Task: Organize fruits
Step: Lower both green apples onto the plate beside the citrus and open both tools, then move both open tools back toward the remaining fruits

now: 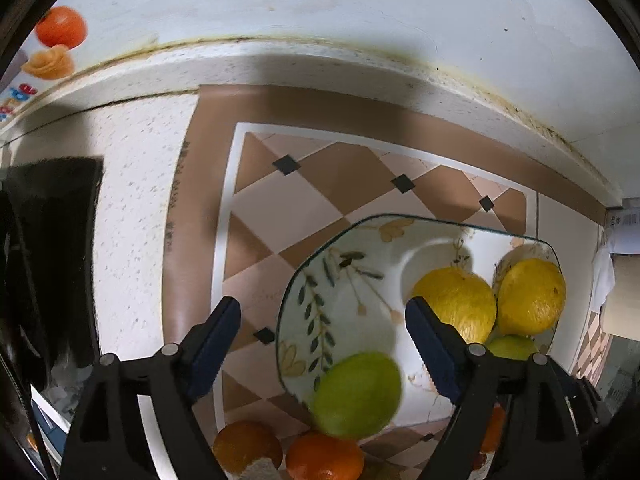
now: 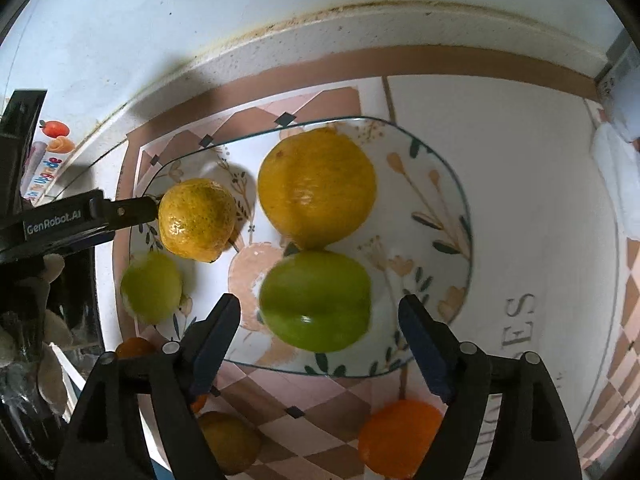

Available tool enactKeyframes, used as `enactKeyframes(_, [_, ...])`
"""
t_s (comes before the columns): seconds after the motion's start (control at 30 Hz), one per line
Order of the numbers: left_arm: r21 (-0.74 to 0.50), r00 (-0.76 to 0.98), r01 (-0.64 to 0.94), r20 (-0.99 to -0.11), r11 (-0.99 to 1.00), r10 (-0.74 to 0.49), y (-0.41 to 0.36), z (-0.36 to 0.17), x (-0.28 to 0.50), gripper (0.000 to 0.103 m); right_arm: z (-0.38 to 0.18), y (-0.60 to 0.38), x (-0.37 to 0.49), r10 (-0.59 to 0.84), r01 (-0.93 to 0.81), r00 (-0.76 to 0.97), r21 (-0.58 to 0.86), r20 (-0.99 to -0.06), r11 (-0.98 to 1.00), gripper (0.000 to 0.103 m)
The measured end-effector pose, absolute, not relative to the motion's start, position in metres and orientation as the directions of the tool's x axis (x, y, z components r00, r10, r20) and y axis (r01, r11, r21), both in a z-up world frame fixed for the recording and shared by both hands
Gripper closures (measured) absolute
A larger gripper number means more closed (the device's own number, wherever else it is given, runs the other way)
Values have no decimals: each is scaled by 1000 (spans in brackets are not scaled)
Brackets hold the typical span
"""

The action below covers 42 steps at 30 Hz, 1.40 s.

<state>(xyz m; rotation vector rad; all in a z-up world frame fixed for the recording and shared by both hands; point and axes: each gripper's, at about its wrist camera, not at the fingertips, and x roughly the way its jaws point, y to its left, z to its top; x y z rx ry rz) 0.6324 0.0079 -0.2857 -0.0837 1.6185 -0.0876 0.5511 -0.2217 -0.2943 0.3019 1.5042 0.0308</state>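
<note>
Both grippers, left [image 1: 322, 334] and right [image 2: 318, 330], gape empty above the plate [image 2: 448, 184], whose long axis runs left-right, holding lemons [image 2: 316, 186].

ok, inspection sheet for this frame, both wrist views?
Surface: brown-and-pink diamond-patterned mat on a speckled white counter.
Job's things: floral white plate holds a large yellow fruit, a speckled yellow fruit, a large green fruit and a blurred small green fruit at its rim. A round orange fruit and others lie on the mat off the plate.
Clutter: black object at the left, unidentifiable.
Grippers: left tool open, empty, above the plate; right tool open, empty, above the large green fruit.
Cables: nothing seen.
Surroundings: white wall, grimy seam, fruit sticker.
</note>
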Motion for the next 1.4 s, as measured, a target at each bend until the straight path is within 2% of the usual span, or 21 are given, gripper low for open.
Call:
enactKeyframes(0.07, [-108,-37,2,-993,994,-108,13,-282,623,18,-287,-224,548,182,163,85,194,-980,967,8])
enactKeyframes(0.3, [-80,72,35,-994,996,-82,19,-246,572,17,-254,-226,530,72,135,155,94,-985,986,8])
enactKeyframes(0.53, [-39,227,55,-973,998,-50,7,-177,524,17,-210,-222,498,34,119,249,66,-968,991,5])
enactKeyframes(0.8, [-30,366,83,-929,996,-59,8,-122,476,17,-154,-214,448,6,109,358,48,-934,993,5])
enactKeyframes(1.0, [-43,421,96,-904,994,-80,11,-89,436,17,-118,-206,409,4,99,421,51,-907,994,5])
enactKeyframes(1.4, [-55,472,124,-875,991,-108,15,-57,385,17,-66,-197,345,3,104,509,66,-861,992,5])
